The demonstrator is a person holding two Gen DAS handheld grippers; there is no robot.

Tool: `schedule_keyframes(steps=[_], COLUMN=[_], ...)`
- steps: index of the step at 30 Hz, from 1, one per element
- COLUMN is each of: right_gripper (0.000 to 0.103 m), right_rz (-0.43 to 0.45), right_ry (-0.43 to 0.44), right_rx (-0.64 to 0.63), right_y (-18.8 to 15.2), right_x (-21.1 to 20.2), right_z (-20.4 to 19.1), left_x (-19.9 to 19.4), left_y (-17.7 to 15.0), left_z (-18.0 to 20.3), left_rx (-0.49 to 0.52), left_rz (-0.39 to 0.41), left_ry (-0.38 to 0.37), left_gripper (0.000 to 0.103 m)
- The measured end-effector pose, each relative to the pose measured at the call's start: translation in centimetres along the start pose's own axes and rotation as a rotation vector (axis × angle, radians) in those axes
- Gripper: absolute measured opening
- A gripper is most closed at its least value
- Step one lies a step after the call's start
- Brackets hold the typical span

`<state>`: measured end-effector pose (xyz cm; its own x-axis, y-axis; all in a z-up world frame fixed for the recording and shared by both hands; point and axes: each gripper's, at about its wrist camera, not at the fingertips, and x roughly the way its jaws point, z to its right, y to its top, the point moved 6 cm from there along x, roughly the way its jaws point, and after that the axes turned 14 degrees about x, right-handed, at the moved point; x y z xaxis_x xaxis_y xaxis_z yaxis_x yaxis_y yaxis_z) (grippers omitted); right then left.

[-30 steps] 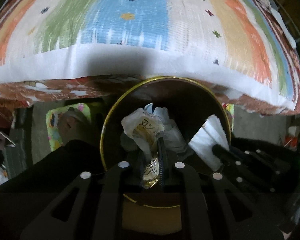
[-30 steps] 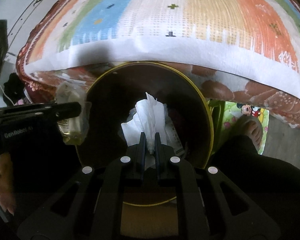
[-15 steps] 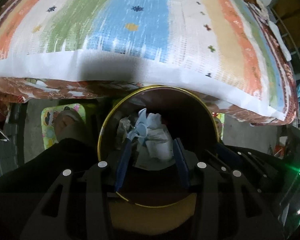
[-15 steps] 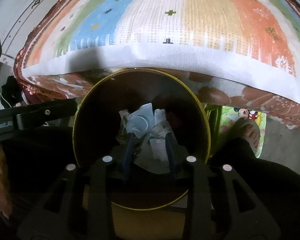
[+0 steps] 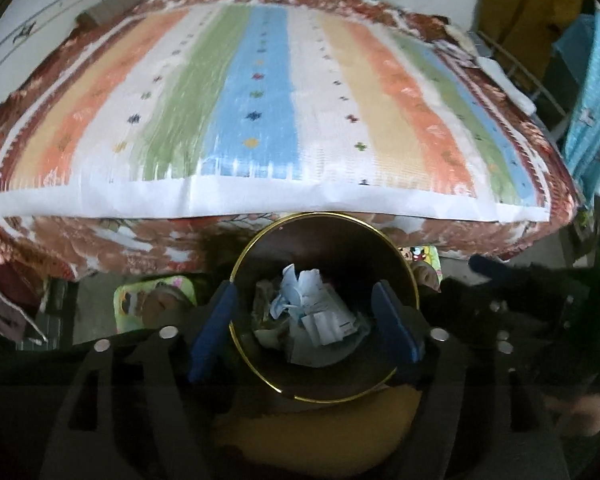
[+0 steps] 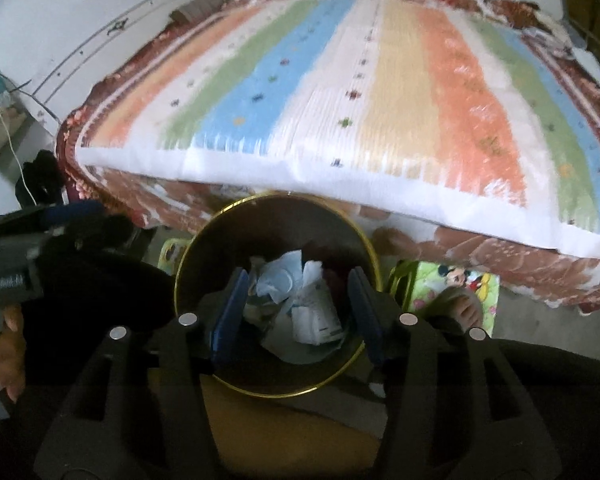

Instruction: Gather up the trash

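- left wrist view: the left gripper [image 5: 304,324] hangs above the round gold-rimmed bin [image 5: 260,372]; its jaws have just been opening, now spread with nothing between them.
- crumpled paper trash [image 5: 312,312] lies inside the bin.
- right wrist view: the right gripper [image 6: 296,312] is likewise over the bin [image 6: 204,248]; its jaws have just been opening, nothing held.
- the bin stands on the floor beside the striped bed [image 6: 380,100].

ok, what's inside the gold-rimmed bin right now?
Crumpled white tissue and paper scraps lie piled at the bottom of the bin. Whatever sits beneath the pile, and the bin floor, is covered. Nothing is between either gripper's jaws.
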<state>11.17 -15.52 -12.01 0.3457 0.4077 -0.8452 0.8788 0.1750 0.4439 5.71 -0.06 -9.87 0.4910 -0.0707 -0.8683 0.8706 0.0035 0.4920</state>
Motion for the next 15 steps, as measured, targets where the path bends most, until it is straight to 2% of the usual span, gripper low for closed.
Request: schedule_keyframes(steps=[6, 7, 13, 15], right_gripper=[0.068, 0.073, 0.094, 0.094], right_rz=[0.102, 0.120, 0.178, 0.192], right_ry=[0.018, 0.020, 0.055, 0.060], right_rx=[-0.043, -0.051, -0.074, -0.078], right_y=[-0.7, -1.0, -2.1, -2.5], right_x=[-3.6, -4.2, -6.6, -7.0], right_z=[-0.1, -0.1, -0.2, -0.2], left_x=[-2.3, -2.5, -3.9, -4.2], left_y=[-0.3, -0.4, -1.7, -2.2], left_z=[1.3, 1.4, 1.7, 1.8], left_rx=[0.072, 0.077, 0.075, 0.089], left_rz=[0.101, 0.109, 0.159, 0.177], left_ry=[0.057, 0.057, 0.038, 0.052], left_gripper=[0.091, 0.093, 0.097, 0.097])
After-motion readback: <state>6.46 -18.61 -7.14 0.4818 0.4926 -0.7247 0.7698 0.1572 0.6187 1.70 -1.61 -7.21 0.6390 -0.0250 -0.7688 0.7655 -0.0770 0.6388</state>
